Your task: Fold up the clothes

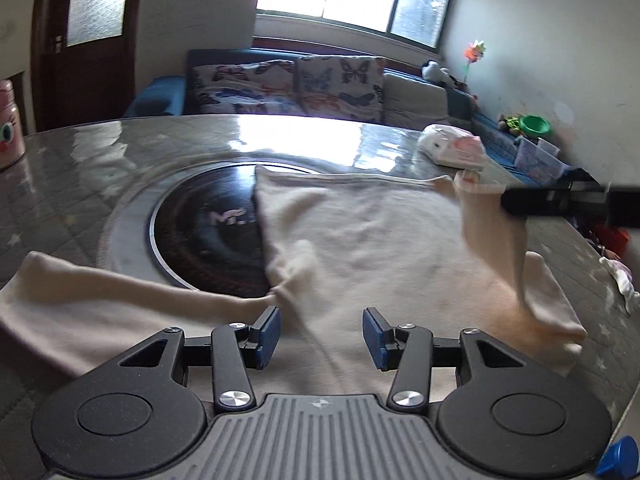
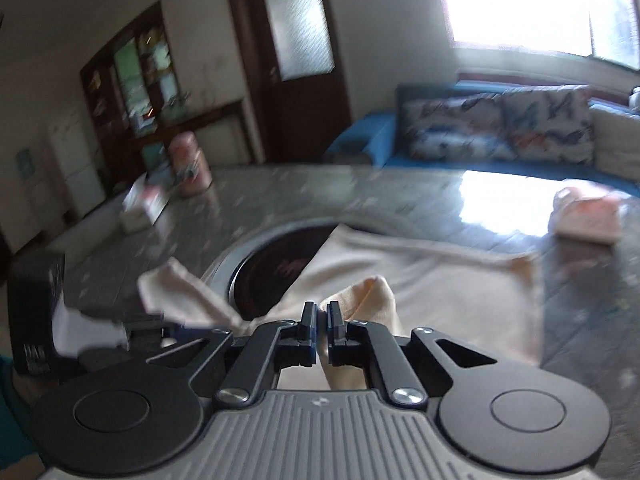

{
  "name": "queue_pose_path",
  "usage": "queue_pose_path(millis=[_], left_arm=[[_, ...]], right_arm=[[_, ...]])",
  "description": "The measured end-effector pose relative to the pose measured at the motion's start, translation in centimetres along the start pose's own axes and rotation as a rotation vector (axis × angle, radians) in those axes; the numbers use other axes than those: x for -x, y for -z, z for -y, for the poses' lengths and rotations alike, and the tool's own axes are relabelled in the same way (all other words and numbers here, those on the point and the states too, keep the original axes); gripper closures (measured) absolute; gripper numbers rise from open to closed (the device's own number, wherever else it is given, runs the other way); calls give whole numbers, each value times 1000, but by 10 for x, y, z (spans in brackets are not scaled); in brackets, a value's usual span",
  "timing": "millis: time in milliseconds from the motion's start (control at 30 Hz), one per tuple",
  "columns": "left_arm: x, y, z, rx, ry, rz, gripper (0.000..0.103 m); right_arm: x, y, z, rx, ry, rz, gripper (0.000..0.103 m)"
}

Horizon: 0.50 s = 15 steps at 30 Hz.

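A cream long-sleeved garment (image 1: 360,240) lies spread on the table, partly over the round black hotplate (image 1: 208,236). My left gripper (image 1: 322,336) is open and empty, just above the garment's near edge, with one sleeve (image 1: 100,288) stretched out to its left. My right gripper (image 2: 319,320) is shut on the garment's right sleeve (image 2: 368,292) and holds it lifted off the table. It shows in the left wrist view (image 1: 516,200) at the right, with the sleeve (image 1: 492,236) hanging from it. The left gripper also shows in the right wrist view (image 2: 160,324), blurred.
The table (image 1: 120,168) is grey, glossy and rounded. A folded white and pink bundle (image 1: 456,148) lies at its far right, a pink container (image 1: 8,128) at its far left, a small white cloth (image 1: 620,280) at the right edge. A blue sofa (image 1: 288,84) stands behind.
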<state>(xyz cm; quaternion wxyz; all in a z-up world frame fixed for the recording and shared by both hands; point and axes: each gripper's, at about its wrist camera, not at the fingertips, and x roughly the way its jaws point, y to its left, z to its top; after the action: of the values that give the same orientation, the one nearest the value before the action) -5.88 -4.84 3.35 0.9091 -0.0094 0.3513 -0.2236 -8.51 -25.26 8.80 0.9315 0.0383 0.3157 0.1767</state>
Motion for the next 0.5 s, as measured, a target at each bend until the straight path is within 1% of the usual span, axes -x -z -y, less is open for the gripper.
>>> queue_pose_path(millis=[67, 200, 300, 367, 433, 500], left_arm=[[1, 1, -5, 12, -9, -1, 54], [1, 3, -8, 15, -19, -4, 54], [0, 2, -6, 11, -13, -2, 54], [1, 1, -2, 4, 0, 0, 54], [-1, 0, 6, -15, 24, -2, 54], [-4, 1, 14, -36, 47, -8, 54]], right_arm=[[-2, 4, -7, 14, -21, -15, 98], [-7, 13, -20, 43, -63, -43, 94], [9, 12, -12, 36, -58, -26, 92], [22, 15, -2, 40, -17, -21, 92], [33, 22, 18, 43, 61, -39, 92], [42, 34, 40, 6, 126, -69, 92]])
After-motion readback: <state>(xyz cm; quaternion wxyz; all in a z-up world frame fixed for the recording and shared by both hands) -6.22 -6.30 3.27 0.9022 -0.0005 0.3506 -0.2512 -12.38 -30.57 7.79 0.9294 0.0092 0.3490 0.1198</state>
